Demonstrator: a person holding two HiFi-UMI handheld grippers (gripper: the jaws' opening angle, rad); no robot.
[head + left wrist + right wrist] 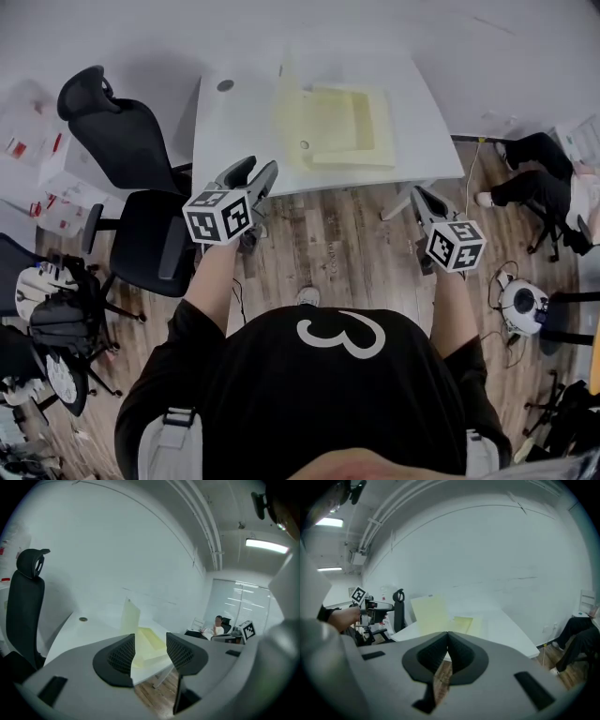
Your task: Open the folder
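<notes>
Head view, far left: a black high-backed office chair (pixel 117 141) stands on the wood-plank floor (pixel 347 253), out to the left of the left gripper and well apart from it.
Left gripper (pixel 255 173): grey two-jaw tool, held in the air. Its jaws stand apart with nothing between the pads. In the left gripper view the folder shows through the gap, far beyond the tips.
Table: a white flat-topped table (pixel 244 122) lies ahead of both grippers. In the head view its near edge passes just beyond the left gripper's tips.
Folder: a pale yellow folder (pixel 337 127) lies open on the table, ahead of the two grippers and between their lines. Neither gripper touches it.
Folder cover: one pale yellow leaf (pixel 130 618) stands upright on the left gripper's side, and the rest lies flat towards the right gripper's side.
Right gripper (pixel 419 195): grey two-jaw tool, held over the floor and short of the table's near edge. Its jaws are together, tips meeting, with nothing gripped.
Far right: a seated person in dark trousers (pixel 539 178) is beyond the right gripper, well apart from it.
</notes>
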